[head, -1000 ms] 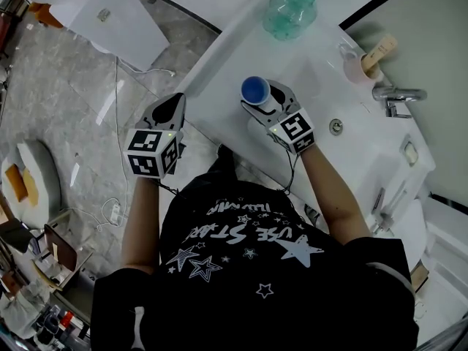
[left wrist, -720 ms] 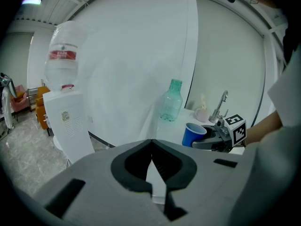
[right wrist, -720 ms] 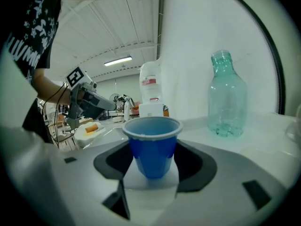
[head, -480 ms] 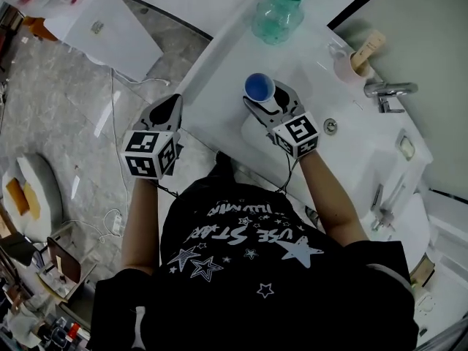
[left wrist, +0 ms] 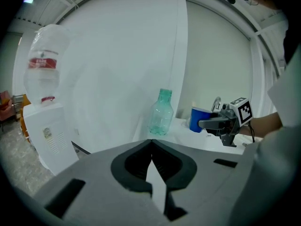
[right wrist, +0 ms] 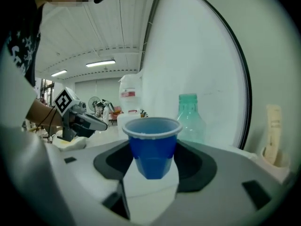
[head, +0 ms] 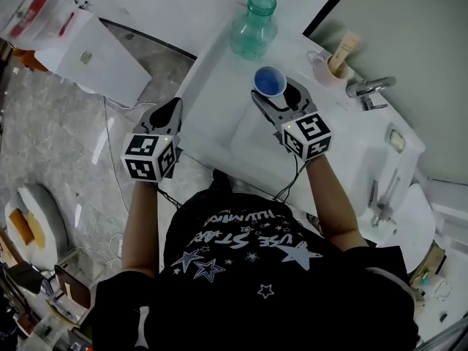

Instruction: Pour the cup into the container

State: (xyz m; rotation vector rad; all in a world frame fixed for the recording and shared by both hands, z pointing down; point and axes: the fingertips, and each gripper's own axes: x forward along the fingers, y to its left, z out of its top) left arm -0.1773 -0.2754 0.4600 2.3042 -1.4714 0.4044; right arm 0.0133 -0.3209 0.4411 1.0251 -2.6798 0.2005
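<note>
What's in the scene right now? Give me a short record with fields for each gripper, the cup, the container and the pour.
left gripper: jaws together, empty, beside the counter's edge
right gripper: closed on the blue cup
blue cup: upright, held above the white counter; contents cannot be made out
container: green-tinted bottle, upright on the counter, beyond the cup and apart from it
pour: not yet begun
</note>
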